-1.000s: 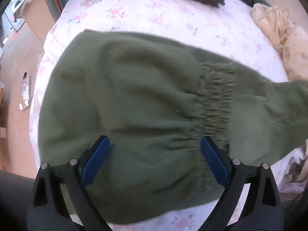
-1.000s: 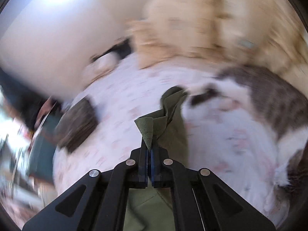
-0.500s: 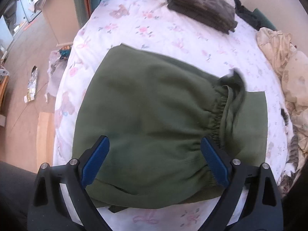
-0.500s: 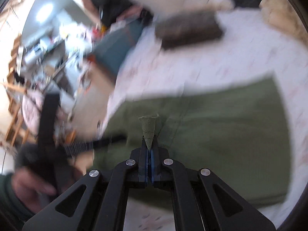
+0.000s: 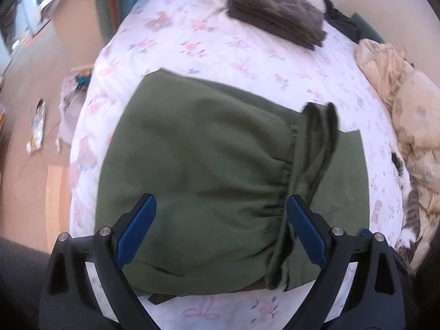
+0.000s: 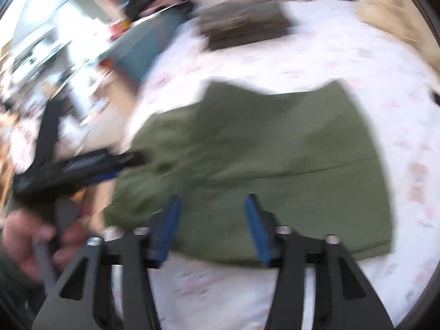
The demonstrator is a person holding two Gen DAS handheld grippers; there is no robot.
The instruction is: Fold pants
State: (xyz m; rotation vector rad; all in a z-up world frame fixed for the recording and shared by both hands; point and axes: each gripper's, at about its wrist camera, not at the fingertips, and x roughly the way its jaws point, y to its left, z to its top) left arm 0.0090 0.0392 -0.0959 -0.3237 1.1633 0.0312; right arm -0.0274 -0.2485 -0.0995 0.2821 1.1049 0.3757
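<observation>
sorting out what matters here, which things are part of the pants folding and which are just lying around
Part of the job:
- green pants, folded over on the bed sheet
- left gripper, open above them
- right gripper, jaws opening, nothing between them

Just lying about:
- dark folded stack
- beige blanket
- cat at the bed's edge
- litter on the floor

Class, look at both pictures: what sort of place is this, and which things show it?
Most likely a bedroom: a bed with a floral sheet, rumpled beige bedding, and folded dark clothes beside the green pants.
</observation>
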